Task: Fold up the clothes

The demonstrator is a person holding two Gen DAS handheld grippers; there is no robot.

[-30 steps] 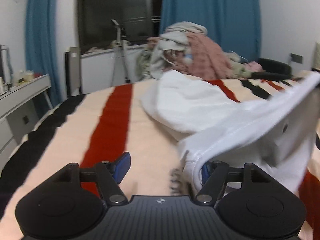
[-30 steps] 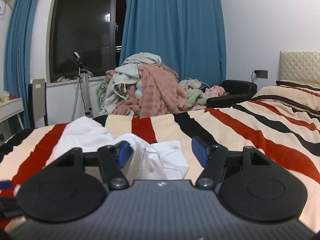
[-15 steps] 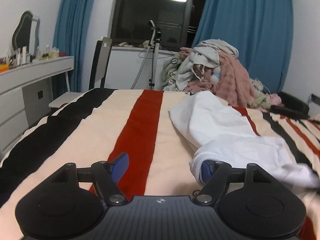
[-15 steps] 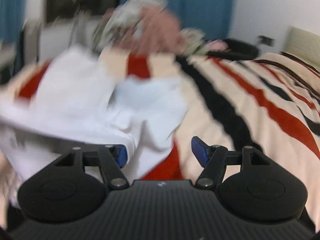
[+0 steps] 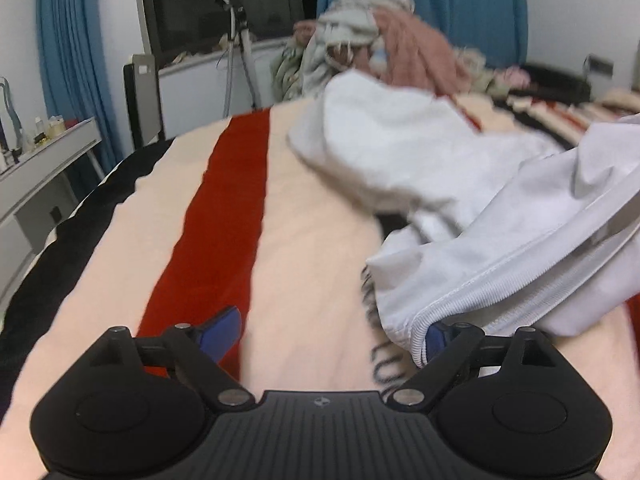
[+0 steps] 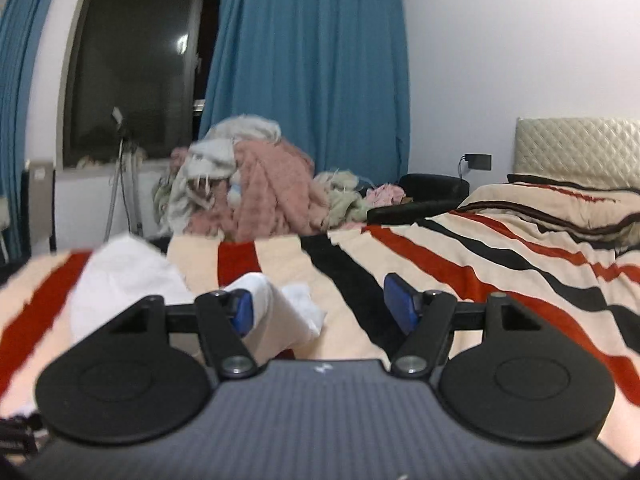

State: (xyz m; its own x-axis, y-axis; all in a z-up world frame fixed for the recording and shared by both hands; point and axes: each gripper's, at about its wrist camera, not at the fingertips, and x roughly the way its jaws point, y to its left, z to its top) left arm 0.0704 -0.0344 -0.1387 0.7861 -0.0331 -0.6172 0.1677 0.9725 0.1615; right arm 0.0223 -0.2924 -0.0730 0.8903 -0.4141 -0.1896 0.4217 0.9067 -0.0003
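We are holding the left tongs (image 5: 330, 334) spread wide, gripping nothing, over the plush red, black and cream striped blanket (image 5: 304, 248), with the white garment (image 5: 472, 200) slumping in soft, light folds ahead and right, its ribbed hem (image 5: 416, 334) draping against the right-hand finger. We are judging that firmer ribbed edge the best hold. The right tongs (image 6: 320, 307) are likewise gaping, white cloth (image 6: 276, 312) bunching limply at their left finger.
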